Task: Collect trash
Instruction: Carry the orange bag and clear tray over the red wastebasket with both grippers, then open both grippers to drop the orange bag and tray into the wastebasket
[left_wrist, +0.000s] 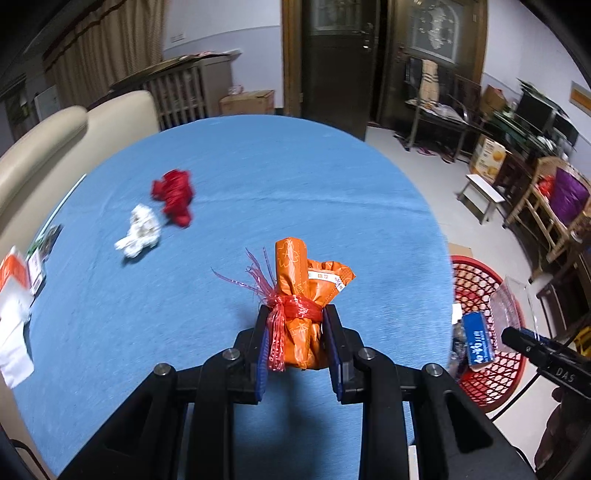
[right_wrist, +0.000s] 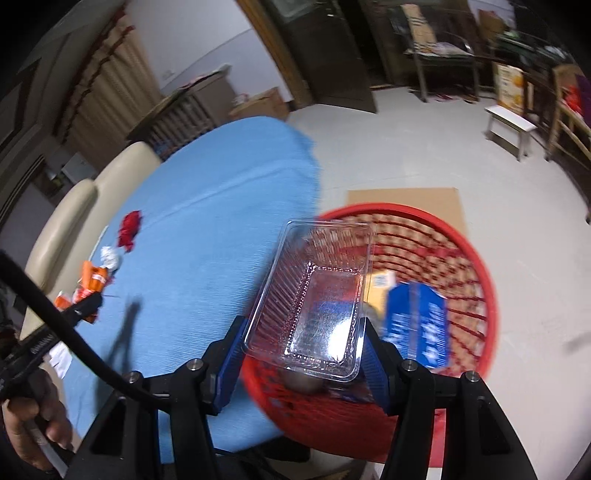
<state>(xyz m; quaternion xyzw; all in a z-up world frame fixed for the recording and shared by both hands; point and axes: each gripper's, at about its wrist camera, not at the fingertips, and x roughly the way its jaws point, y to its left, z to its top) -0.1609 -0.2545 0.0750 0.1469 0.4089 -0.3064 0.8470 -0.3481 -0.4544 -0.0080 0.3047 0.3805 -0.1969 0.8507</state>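
Centre of left wrist view: left gripper (left_wrist: 295, 328) clamps orange plastic wrapper bundle tied with red ribbon (left_wrist: 301, 306), jaws closed against both sides, above blue tablecloth (left_wrist: 258, 177). Centre of right wrist view: right gripper (right_wrist: 303, 354) pinches clear plastic clamshell tray (right_wrist: 314, 302) between jaws, over red mesh basket (right_wrist: 476, 266) holding blue carton (right_wrist: 417, 325). Upper left: crumpled red wrapper (left_wrist: 173, 195), white paper wad (left_wrist: 142, 230) on cloth.

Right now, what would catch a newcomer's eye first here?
The left tool grips an orange bundle above the blue table. The right tool holds a clear tray over the red basket beside the table.
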